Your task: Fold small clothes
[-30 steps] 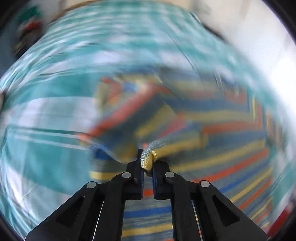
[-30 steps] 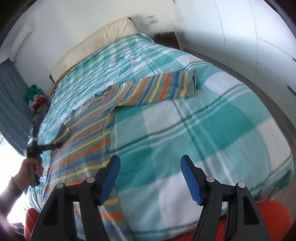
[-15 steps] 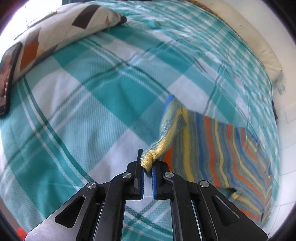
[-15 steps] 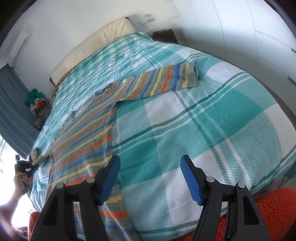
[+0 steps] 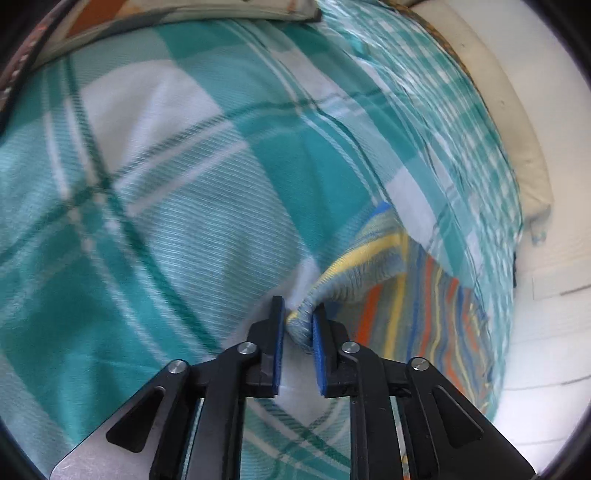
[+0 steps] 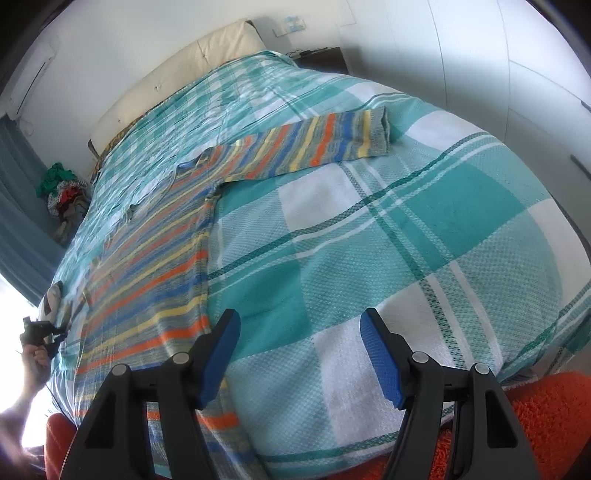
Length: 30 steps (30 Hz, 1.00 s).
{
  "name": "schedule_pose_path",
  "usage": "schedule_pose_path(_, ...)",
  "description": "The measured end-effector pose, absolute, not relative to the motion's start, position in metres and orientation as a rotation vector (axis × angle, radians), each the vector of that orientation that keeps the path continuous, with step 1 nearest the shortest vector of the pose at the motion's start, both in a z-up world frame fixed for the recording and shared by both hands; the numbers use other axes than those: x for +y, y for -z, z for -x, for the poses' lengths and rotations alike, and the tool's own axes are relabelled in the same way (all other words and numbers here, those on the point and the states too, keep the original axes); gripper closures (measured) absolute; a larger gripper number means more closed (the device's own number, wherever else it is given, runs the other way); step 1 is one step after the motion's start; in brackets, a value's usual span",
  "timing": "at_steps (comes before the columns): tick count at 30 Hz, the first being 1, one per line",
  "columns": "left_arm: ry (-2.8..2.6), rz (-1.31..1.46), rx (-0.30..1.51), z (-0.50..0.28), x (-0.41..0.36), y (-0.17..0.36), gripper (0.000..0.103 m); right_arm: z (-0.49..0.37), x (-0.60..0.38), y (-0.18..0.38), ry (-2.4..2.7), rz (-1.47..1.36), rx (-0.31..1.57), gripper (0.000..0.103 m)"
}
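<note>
A striped knit sweater (image 6: 155,273) in orange, blue and yellow lies spread on the teal plaid bed (image 6: 406,229), one sleeve (image 6: 332,140) stretched out to the right. In the left wrist view the other sleeve's cuff (image 5: 301,326) sits bunched between the pads of my left gripper (image 5: 299,314), low over the blanket. Its jaws are opening and the cuff looks slack in the gap. The right wrist view shows that gripper (image 6: 37,330) small at the bed's left edge, held in a hand. My right gripper (image 6: 299,332) hovers open over the bed's near end, holding nothing.
A cream headboard (image 6: 184,74) runs along the far wall, with a dark nightstand (image 6: 321,55) beside it. A patterned pillow (image 5: 147,11) lies ahead of the left gripper. A heap of clothes (image 6: 62,188) sits left of the bed. An orange rug (image 6: 535,424) lies below.
My left gripper carried the sleeve cuff outward across the blanket toward the bed's left edge and sank lower; its jaws have parted a little. The right gripper has stayed put.
</note>
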<state>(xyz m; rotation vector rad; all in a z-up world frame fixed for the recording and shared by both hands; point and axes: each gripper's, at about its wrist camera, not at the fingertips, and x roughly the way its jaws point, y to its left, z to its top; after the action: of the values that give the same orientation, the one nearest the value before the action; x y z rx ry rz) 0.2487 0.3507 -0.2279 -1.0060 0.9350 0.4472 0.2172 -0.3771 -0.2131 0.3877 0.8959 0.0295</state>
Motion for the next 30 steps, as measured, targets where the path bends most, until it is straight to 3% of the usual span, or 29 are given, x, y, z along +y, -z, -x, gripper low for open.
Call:
schedule_pose_path(6, -0.572, 0.975, 0.915, -0.225, 0.365, 0.215, 0.072, -0.215, -0.376, 0.211, -0.028, -0.380, 0.887, 0.036)
schedule_pose_path(10, -0.565, 0.828, 0.926, -0.225, 0.349, 0.202, 0.048, -0.216, -0.372, 0.209, -0.036, -0.365, 0.886, 0.036)
schedule_pose_path(12, -0.541, 0.755, 0.926, -0.231, 0.337, 0.196, 0.041, -0.218, -0.368, 0.210, -0.039, -0.356, 0.891, 0.036)
schedule_pose_path(15, -0.467, 0.659, 0.945, -0.253, 0.320, 0.191, 0.038, -0.219, -0.362, 0.209, -0.045, -0.335, 0.897, 0.036)
schedule_pose_path(19, -0.427, 0.580, 0.991, -0.290, 0.313, 0.199, 0.019, -0.222, -0.354, 0.210, -0.051, -0.301, 0.911, 0.036)
schedule_pose_path(22, -0.555, 0.586, 1.082, -0.294, 0.339, 0.223, 0.019, -0.223, -0.349, 0.212, -0.049, -0.287, 0.925, 0.036)
schedule_pose_path(30, -0.585, 0.622, 1.005, -0.230, 0.365, 0.207, 0.018, -0.219, -0.359, 0.212, -0.020, -0.312, 0.915, 0.036)
